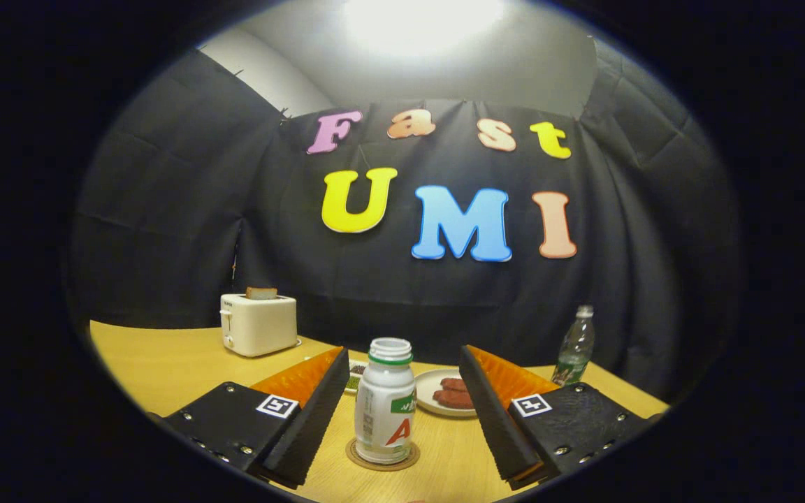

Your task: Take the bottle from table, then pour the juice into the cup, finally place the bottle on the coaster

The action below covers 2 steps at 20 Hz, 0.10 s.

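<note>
Wooden surface (165, 363): uncapped white plastic bottle (384, 402) seated on coaster (382, 462), claw (402, 412) released around it. Light, semi-rigid, smooth; mid-body grip advised.

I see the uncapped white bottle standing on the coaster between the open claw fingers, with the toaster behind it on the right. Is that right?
Not quite. The gripper view shows the toaster behind on the left; the clear water bottle is on the right. The rest holds: the uncapped white bottle stands on the coaster, between the open claw fingers, touching neither.
</note>
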### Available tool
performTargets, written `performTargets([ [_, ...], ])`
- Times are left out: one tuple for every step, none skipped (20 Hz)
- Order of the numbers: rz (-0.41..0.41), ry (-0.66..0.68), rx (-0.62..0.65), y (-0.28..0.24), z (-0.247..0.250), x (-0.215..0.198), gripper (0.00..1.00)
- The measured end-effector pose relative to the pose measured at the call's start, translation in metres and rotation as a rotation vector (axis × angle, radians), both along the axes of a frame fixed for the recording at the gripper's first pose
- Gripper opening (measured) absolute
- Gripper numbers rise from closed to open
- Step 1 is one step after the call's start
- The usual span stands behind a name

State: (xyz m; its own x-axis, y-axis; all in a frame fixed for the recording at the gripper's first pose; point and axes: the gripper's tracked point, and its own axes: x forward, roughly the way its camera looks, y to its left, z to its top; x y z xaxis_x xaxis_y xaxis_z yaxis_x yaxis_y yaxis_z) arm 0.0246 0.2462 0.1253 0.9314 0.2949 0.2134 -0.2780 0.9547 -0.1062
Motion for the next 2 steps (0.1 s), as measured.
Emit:
performTargets([
  [-0.012, -0.037, -0.01, -0.006, 0.02, -0.012, 0.95],
  [-0.022, -0.072, -0.013, -0.011, 0.036, -0.025, 0.95],
])
